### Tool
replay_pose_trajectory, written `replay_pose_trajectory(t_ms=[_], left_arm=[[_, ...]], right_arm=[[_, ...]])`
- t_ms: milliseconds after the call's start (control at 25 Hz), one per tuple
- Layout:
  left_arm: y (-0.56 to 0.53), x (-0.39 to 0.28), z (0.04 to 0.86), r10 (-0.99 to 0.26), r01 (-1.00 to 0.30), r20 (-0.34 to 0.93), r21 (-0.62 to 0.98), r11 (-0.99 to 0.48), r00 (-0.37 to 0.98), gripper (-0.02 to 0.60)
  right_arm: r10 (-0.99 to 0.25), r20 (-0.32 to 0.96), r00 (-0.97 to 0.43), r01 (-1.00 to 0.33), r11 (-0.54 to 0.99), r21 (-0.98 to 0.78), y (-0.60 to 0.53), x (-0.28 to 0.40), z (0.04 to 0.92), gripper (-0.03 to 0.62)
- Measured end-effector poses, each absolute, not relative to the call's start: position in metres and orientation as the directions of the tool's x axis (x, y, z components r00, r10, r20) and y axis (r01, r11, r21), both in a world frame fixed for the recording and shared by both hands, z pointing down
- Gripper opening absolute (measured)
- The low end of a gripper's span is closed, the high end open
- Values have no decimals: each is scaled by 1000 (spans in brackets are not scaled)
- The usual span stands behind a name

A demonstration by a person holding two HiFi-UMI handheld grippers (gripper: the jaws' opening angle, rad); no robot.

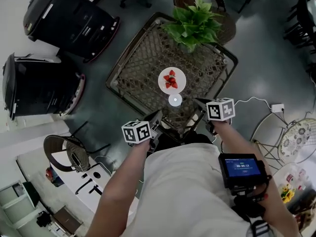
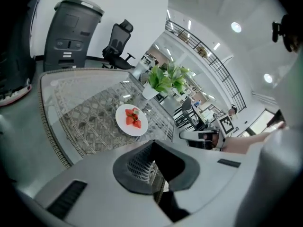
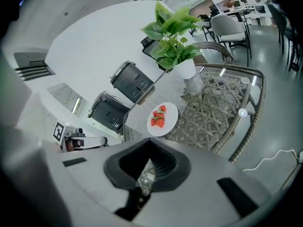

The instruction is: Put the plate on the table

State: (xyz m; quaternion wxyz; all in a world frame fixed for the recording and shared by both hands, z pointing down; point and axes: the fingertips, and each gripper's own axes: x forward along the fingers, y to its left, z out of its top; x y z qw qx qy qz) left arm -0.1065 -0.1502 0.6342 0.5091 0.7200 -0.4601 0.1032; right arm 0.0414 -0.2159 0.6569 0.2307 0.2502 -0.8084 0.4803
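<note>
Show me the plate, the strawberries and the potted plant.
plate (image 1: 181, 79), head view, bare white rim.
strawberries (image 1: 171, 81), head view, middle red berry.
potted plant (image 1: 195, 21), head view, green leaves.

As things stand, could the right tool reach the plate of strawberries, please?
Probably yes: the plate lies on open tabletop just ahead of the right tool, with the plant beyond it and nothing between.

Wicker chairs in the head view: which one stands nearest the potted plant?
The far wicker chair, right behind the potted plant; the near wicker chair stands at the person's left side.
</note>
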Motion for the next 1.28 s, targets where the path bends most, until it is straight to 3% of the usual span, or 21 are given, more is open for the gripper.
replay_pose_trajectory(t_ms=[520, 920, 1280], left_arm=[[-100, -122, 576, -626, -736, 483, 637, -229, 612, 5], [-65, -121, 545, -585, -718, 443, 564, -407, 679, 5], [-17, -115, 536, -580, -686, 404, 588, -428, 707, 5]], right_arm=[[-327, 480, -814, -580, 512, -634, -160, 42, 571, 4], [-312, 454, -834, -545, 591, -595, -111, 8, 541, 3], [-340, 457, -822, -564, 593, -574, -50, 8, 537, 3]])
